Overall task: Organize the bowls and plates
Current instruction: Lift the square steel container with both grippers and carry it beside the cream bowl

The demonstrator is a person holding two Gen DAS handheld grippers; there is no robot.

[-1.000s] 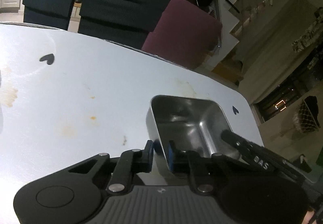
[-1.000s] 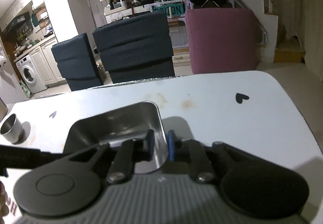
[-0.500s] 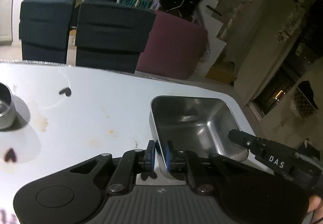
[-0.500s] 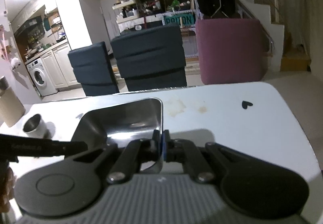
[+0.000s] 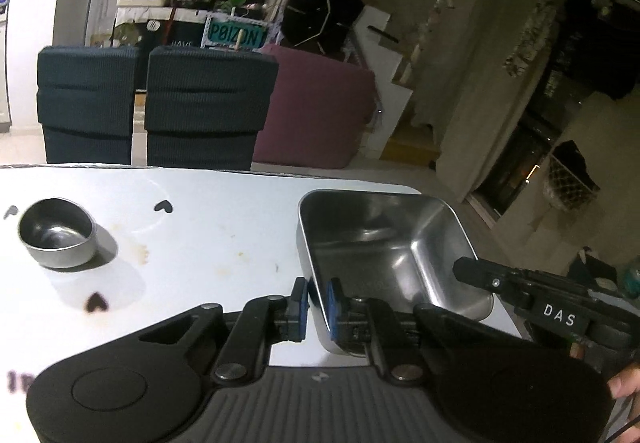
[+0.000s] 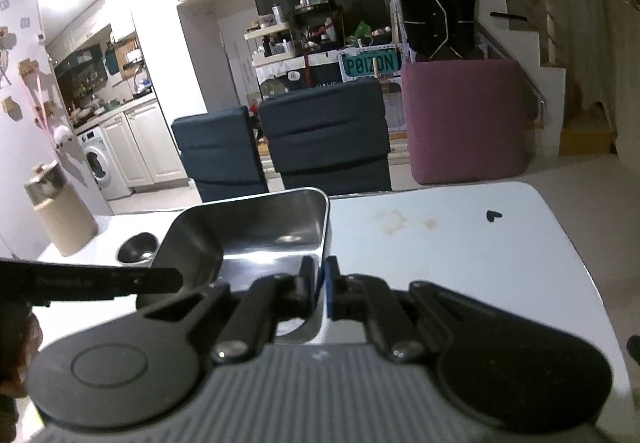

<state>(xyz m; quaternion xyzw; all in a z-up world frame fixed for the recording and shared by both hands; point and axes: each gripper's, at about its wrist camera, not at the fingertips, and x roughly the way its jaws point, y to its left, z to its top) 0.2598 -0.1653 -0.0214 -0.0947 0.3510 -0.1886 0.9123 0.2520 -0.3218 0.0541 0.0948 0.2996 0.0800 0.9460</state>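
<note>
A rectangular steel tray [image 5: 384,243] is held above the white table [image 5: 208,235] by both grippers. My left gripper [image 5: 317,303] is shut on the tray's left wall. My right gripper [image 6: 320,291] is shut on the tray's [image 6: 256,239] right wall. A small round steel bowl [image 5: 58,237] stands on the table to the left; it also shows in the right wrist view [image 6: 138,248] just beyond the tray's left end.
A beige canister [image 6: 60,215] stands at the table's far left. Two dark chairs [image 6: 324,139] and a purple ottoman [image 6: 464,119] stand beyond the far edge. The table's right edge [image 6: 580,259] is near my right gripper.
Both grippers closed tighter on the tray walls and lifted the tray off the table. The views tilted up, bringing the small bowl and the canister into sight.
</note>
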